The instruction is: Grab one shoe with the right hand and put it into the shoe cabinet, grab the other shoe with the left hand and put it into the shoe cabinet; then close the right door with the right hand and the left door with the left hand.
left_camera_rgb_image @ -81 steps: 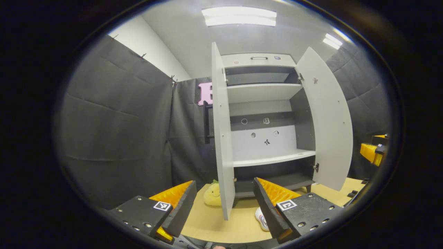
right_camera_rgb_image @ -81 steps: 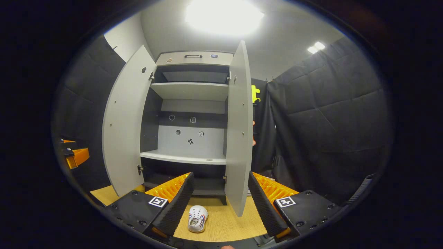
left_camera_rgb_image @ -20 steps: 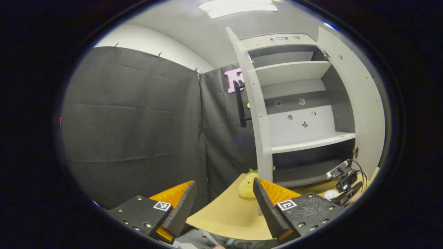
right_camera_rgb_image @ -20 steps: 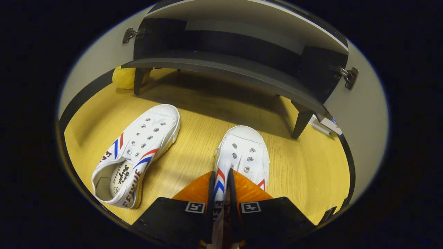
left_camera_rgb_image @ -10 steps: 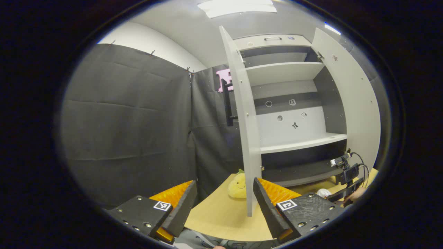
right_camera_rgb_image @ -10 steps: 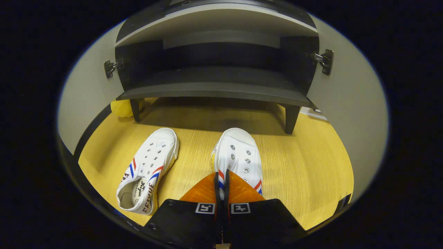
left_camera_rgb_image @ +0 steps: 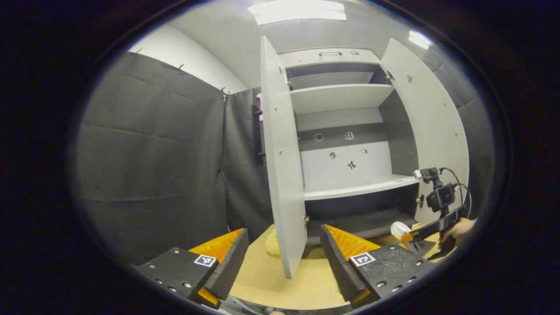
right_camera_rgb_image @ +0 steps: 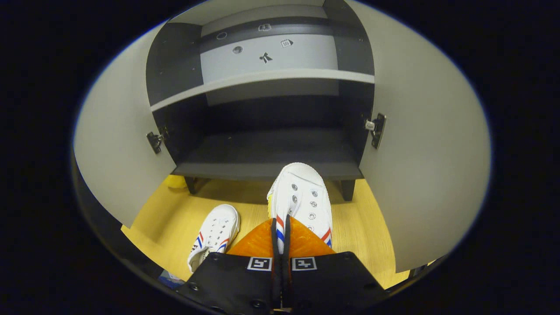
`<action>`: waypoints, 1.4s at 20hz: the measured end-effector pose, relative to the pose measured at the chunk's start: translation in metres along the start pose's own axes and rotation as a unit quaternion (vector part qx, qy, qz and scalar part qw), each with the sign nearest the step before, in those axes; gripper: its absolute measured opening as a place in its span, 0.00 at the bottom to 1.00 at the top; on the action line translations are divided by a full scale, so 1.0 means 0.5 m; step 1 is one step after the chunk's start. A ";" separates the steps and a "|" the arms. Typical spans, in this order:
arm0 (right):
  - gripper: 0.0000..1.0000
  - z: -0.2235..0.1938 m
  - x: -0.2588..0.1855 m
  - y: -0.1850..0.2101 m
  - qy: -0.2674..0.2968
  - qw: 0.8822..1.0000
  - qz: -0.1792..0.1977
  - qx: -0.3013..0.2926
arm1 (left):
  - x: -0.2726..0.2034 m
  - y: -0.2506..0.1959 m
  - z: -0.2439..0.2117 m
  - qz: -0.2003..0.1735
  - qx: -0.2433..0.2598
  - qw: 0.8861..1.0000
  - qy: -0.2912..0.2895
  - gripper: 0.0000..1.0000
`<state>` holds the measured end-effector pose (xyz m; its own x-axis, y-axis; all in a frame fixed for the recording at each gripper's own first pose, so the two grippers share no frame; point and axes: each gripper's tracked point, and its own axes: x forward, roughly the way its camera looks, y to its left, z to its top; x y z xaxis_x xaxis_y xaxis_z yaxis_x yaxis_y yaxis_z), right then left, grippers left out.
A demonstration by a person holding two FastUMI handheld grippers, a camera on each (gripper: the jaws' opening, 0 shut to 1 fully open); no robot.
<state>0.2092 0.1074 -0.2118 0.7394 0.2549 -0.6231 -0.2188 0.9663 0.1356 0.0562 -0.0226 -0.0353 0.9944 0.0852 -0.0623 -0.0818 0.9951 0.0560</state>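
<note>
Fingers of the right gripper (right_camera_rgb_image: 280, 245) are pinched on the rear of a white sneaker (right_camera_rgb_image: 301, 197), which hangs clear of the counter (right_camera_rgb_image: 372, 232) with its toe pointing at 12 o'clock toward the shoe cabinet (right_camera_rgb_image: 262, 170) and reaching the front edge of its dark bottom shelf. Judged from this, the first shoe is picked up but not yet set inside. Both doors stand wide open, the left door (right_camera_rgb_image: 113, 144) at 9 o'clock and the right door (right_camera_rgb_image: 420, 153) at 3 o'clock in the right gripper view. The other sneaker (right_camera_rgb_image: 214, 236) lies on the counter at 7 o'clock, untouched. In the left gripper view, the left gripper (left_camera_rgb_image: 282, 258) has its fingers spread wide, holding nothing. Left to do: placing this shoe, fetching the second, closing both doors.
</note>
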 end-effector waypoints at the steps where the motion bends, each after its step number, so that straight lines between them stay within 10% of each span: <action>1: 0.02 0.024 -0.014 0.001 -0.012 1.000 0.003 0.000 | 0.003 -0.007 0.002 -0.004 -0.002 1.000 -0.001 1.00; 12: 0.02 0.321 -0.107 0.029 -0.143 0.989 0.032 -0.031 | 0.050 -0.074 -0.008 -0.025 -0.016 1.000 -0.005 1.00; 28: 0.02 0.621 0.081 0.012 -0.161 0.987 0.008 -0.006 | 0.133 -0.109 -0.024 -0.028 -0.014 0.999 0.006 1.00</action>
<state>0.4353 0.1349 0.0030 0.8993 0.2701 -0.3441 -0.2377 0.9621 0.1339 0.1260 -0.0706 -0.0545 0.9965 0.0303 -0.0774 -0.0285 0.9993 0.0245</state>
